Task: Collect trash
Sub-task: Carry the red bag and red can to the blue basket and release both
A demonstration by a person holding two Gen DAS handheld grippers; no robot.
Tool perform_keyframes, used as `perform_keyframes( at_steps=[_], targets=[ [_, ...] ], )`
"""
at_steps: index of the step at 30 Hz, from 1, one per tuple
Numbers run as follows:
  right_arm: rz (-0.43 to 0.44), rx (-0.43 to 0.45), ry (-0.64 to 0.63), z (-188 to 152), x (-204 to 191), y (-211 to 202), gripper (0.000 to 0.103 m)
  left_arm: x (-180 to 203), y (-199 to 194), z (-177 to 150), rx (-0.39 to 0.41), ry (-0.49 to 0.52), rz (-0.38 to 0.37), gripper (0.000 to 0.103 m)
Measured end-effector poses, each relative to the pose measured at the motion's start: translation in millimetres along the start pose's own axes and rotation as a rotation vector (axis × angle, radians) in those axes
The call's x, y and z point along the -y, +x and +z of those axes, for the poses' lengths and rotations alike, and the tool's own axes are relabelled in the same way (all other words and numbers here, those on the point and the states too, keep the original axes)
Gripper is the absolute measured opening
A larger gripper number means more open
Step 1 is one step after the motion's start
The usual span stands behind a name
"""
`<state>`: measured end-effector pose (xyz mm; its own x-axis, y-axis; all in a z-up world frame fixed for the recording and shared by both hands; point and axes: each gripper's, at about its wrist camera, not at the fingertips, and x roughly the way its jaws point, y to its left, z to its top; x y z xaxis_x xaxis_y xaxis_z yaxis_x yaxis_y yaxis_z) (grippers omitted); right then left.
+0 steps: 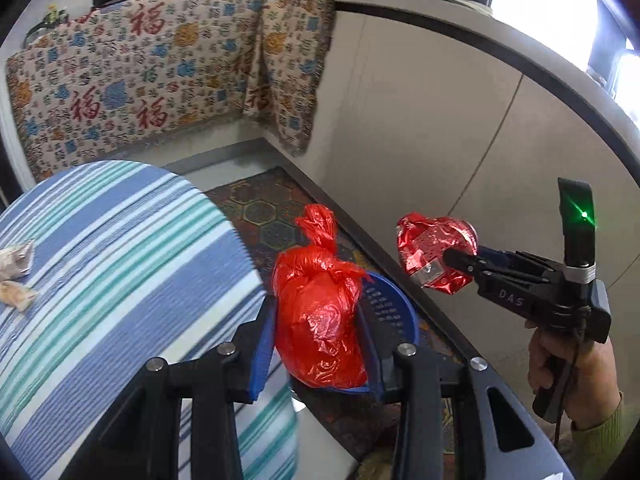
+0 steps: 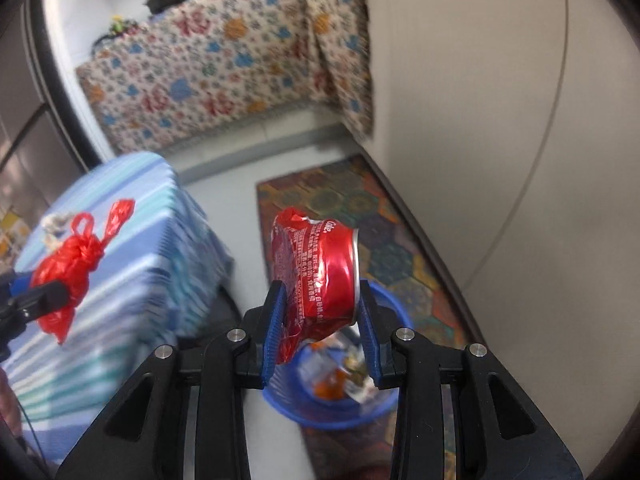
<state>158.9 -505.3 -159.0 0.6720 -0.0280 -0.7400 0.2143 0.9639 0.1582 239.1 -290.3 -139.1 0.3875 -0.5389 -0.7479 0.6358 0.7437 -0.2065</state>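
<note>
My left gripper (image 1: pixel 320 344) is shut on a knotted red plastic bag (image 1: pixel 320 312), held in the air beside the striped table; the bag also shows in the right wrist view (image 2: pixel 66 272). My right gripper (image 2: pixel 320 312) is shut on a crushed red cola can (image 2: pixel 316 272), held above a blue basket (image 2: pixel 400 320) on the floor. In the left wrist view the right gripper (image 1: pixel 452 258) holds the can (image 1: pixel 434 254) to the right, above the basket (image 1: pixel 396 312). The basket holds some trash (image 2: pixel 340 380).
A table with a blue striped cloth (image 1: pixel 120 280) stands left, with two crumpled wrappers (image 1: pixel 16 276) on it. A patterned floor mat (image 2: pixel 360 208) lies along a beige cabinet wall (image 1: pixel 440 140). A patterned cloth (image 1: pixel 140 80) covers the far counter with pots on top.
</note>
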Motion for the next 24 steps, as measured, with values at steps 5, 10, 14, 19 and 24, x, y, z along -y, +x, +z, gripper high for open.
perform_keyframes(
  at_steps=[5,10,14,19,24],
  targets=[
    [-0.028,-0.096,0.044,-15.0,34.9,27.6,0.035,28.0,63.8,3.3,-0.100,0.018,-0.062,0.039],
    [-0.028,-0.134,0.056,-16.6,49.5,44.8,0.035,40.8,107.0,5.1,-0.149,0.037,-0.079,0.039],
    [-0.036,-0.150,0.074,-17.9,56.7,55.9,0.035,45.3,134.7,5.2,-0.178,0.022,-0.082,0.039],
    [-0.033,-0.157,0.106,-18.1,61.6,71.4,0.037,42.7,163.0,1.0,-0.208,0.009,-0.077,0.042],
    [-0.008,-0.154,0.142,-24.7,69.5,78.2,0.057,36.9,197.6,-1.4,-0.237,-0.035,-0.100,0.069]
  ],
)
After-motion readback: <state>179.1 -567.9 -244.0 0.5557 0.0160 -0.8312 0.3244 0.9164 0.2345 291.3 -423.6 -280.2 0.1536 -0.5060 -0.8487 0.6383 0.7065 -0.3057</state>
